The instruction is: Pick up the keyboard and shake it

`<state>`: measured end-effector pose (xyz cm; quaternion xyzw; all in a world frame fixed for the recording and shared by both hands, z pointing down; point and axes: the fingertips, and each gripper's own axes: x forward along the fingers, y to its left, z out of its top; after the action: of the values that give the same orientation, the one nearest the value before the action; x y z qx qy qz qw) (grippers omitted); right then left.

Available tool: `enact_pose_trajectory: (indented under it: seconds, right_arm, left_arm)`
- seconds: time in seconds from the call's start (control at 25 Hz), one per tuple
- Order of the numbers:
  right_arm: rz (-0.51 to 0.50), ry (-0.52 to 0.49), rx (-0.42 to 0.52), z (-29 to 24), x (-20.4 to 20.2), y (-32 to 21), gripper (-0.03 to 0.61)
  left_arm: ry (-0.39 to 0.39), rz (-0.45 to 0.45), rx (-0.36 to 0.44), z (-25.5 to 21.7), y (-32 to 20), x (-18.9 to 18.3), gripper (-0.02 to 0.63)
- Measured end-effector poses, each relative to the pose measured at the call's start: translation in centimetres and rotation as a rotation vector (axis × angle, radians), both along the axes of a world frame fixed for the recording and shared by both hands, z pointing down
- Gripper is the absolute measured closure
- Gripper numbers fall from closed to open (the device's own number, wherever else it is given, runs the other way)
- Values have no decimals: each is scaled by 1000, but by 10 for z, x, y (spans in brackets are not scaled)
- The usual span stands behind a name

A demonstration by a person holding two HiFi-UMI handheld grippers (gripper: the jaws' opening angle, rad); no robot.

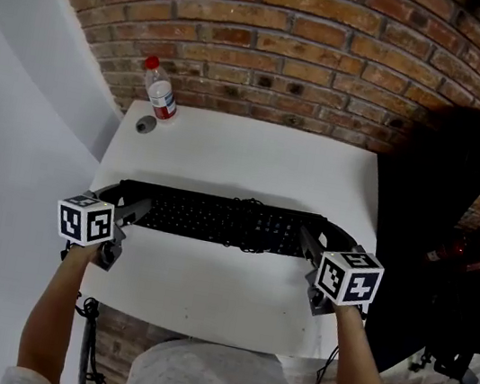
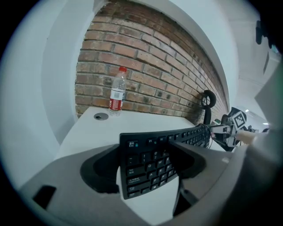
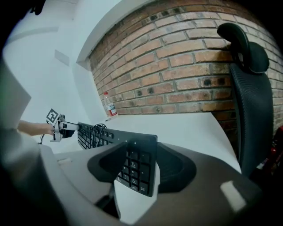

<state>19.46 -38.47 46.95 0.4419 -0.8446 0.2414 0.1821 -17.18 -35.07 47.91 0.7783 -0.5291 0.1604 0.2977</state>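
A black keyboard (image 1: pixel 217 219) lies lengthwise across the white table (image 1: pixel 246 156), with its cable looped over the keys. My left gripper (image 1: pixel 132 211) is at its left end, and in the left gripper view the Esc corner of the keyboard (image 2: pixel 141 174) sits between the jaws, which close against it. My right gripper (image 1: pixel 307 241) is at the right end. In the right gripper view the number-pad end (image 3: pixel 132 170) is clamped between the jaws. Whether the keyboard rests on the table or is just off it, I cannot tell.
A plastic water bottle (image 1: pixel 160 89) with a red cap stands at the table's far left corner, beside a round cable hole (image 1: pixel 145 125). A brick wall runs behind the table. A black mesh chair (image 1: pixel 443 175) stands off the right edge. The person's lap is at the near edge.
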Motion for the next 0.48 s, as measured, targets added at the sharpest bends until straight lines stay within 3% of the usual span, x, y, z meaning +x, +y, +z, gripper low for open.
enact_pose_trajectory:
  seconds: [0.2, 0.48]
  right_arm:
    - [24, 28, 121, -10, -2, 17, 362]
    - [50, 49, 144, -14, 2, 42, 363]
  left_arm:
    - [-5, 47, 24, 2, 15, -1, 272]
    - [-17, 102, 50, -4, 29, 2, 272]
